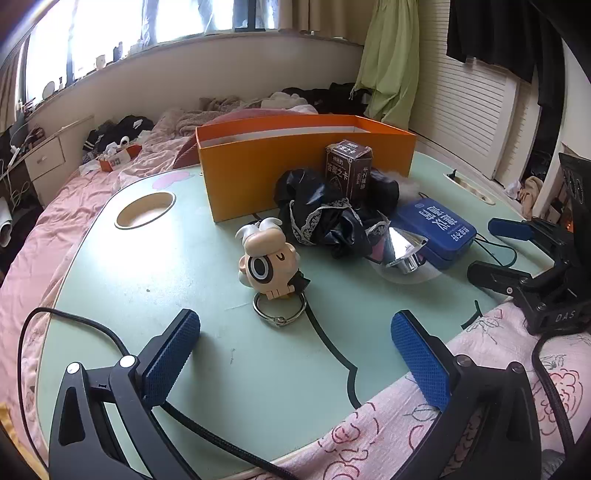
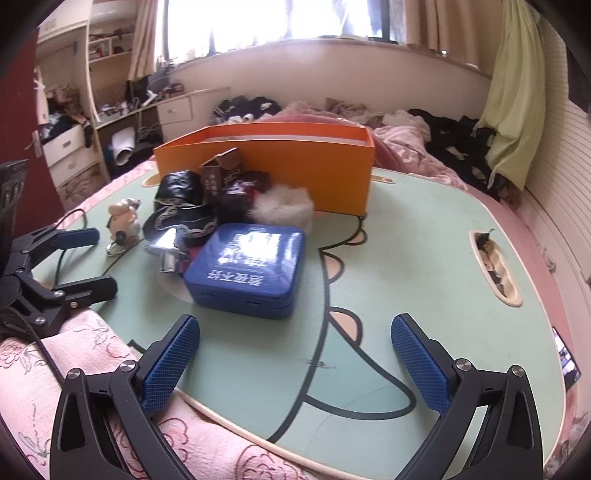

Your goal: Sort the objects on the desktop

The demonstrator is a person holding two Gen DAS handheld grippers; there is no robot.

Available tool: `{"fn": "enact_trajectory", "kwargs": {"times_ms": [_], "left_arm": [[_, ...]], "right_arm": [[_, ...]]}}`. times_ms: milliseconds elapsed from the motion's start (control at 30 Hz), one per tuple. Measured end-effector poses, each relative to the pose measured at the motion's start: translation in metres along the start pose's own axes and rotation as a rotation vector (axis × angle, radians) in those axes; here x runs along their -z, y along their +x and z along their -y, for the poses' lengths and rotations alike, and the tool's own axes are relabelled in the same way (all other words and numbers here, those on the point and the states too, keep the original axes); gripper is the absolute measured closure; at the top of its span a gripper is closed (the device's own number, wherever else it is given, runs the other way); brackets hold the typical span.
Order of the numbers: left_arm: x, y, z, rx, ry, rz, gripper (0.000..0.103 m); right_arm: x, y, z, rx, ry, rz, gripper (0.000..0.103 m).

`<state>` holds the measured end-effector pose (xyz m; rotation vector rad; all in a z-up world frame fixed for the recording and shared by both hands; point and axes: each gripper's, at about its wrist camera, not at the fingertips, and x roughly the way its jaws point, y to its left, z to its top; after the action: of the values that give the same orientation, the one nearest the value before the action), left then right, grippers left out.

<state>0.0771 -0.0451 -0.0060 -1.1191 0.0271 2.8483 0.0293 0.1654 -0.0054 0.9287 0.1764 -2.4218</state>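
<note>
Both wide open, left hand-held gripper (image 1: 295, 354) empty

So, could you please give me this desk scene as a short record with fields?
surface: green lap table on a pink bed
container: orange box, at the far edge
loose items: cartoon toy keychain, black lace cloth, brown carton, blue tin, shiny metal piece, white fluff
left gripper: open, empty, toy ahead
right gripper: open, empty, tin ahead

A lived-in bedroom: pink bedding (image 1: 92, 192) strewn with clothes, drawers (image 2: 70, 146), curtained window (image 2: 258, 18).
</note>
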Motion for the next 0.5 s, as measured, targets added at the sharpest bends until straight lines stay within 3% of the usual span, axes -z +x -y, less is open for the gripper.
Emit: {"fn": "enact_trajectory", "kwargs": {"times_ms": [333, 400, 500], "left_arm": [[0.0, 0.0, 0.0, 0.0, 0.001, 0.001, 0.0], [0.0, 0.0, 0.0, 0.0, 0.0, 0.001, 0.0], [0.0, 0.0, 0.0, 0.0, 0.0, 0.001, 0.0]], "right_arm": [[0.001, -0.004, 0.002, 0.035, -0.008, 0.017, 0.0], [0.002, -0.011, 0.001, 0.037, -0.016, 0.042, 0.004], [-0.003, -0.021, 0.001, 0.025, -0.022, 0.077, 0.019]]}}
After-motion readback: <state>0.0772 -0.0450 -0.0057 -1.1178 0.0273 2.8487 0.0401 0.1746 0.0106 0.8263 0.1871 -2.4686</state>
